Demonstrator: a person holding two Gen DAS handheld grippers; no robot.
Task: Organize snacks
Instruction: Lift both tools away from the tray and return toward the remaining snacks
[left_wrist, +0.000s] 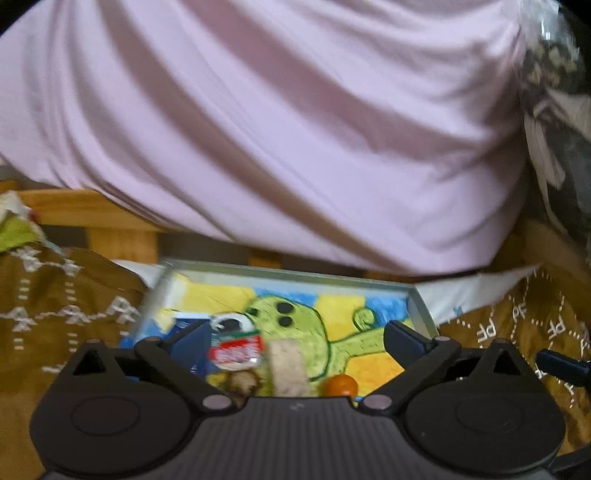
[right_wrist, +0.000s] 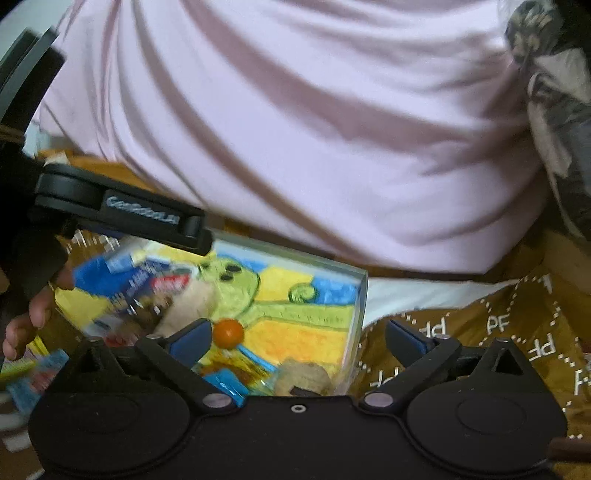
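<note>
1. Left claw (left_wrist: 293, 341) gapes wide over the tray (left_wrist: 288, 275), gripping nothing.
2. Right claw (right_wrist: 299, 338) is also spread wide and empty, at the tray's near edge.
3. Snacks lie inside the tray: a red-labelled packet (left_wrist: 236, 350), a beige bar (left_wrist: 288, 369), an orange ball (right_wrist: 229, 333).

Black left gripper (left_wrist: 295, 341) and right gripper (right_wrist: 297, 338), blue-padded fingers (right_wrist: 192, 339); pink shirt (left_wrist: 277, 129).

A shallow tray (right_wrist: 360, 295) printed with a green cartoon creature on yellow and blue holds blurred snacks: a small orange ball (right_wrist: 229, 333), a pale beige piece (left_wrist: 288, 369), a red-and-white packet (left_wrist: 236, 350) and blue wrappers (right_wrist: 122, 277).
</note>
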